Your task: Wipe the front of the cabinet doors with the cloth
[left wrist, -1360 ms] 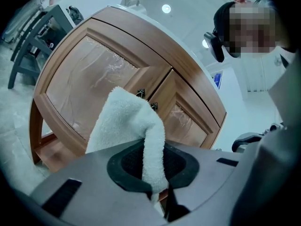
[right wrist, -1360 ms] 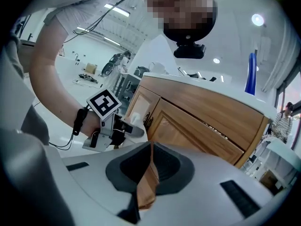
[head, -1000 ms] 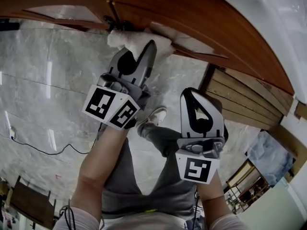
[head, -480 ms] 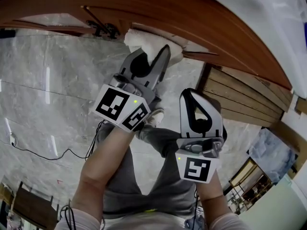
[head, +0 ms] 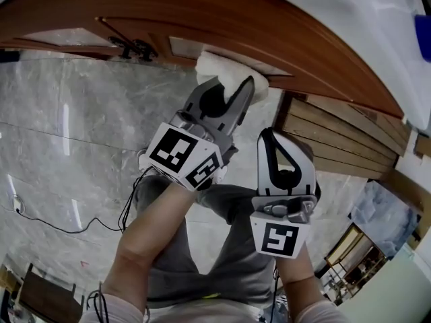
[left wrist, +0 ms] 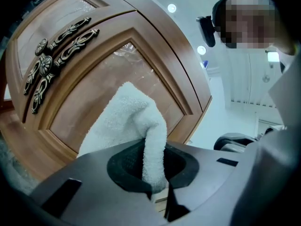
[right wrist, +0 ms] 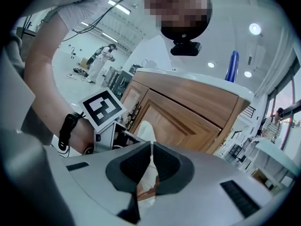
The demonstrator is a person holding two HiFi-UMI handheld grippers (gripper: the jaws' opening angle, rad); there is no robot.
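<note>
A grey marble floor [head: 60, 113] fills the head view, with a thin black cable [head: 60, 210] trailing across it. Along the top of that view runs a brown wooden cabinet [head: 269, 25] under a white top [head: 350, 19], and a slatted wooden panel [head: 337, 140] stands just beside the cabinet's right end. The cabinet doors [left wrist: 84, 112] are framed, with recessed panels. The person's legs in grey trousers [head: 202, 261] show below the two grippers.

The left claw [left wrist: 153, 175] is clamped on a strip of the white terry cloth [left wrist: 124, 117]. The bunched rest of the cloth lies pressed against the recessed panel of the door that sits right of the handles in the head view. The right claw [right wrist: 151, 166] is held back from the cabinet, just beside the left gripper and nearer the person. Its jaws meet with nothing between them.

Two ornate dark metal handles [left wrist: 47, 65] sit side by side where the doors meet, apart from the cloth.
</note>
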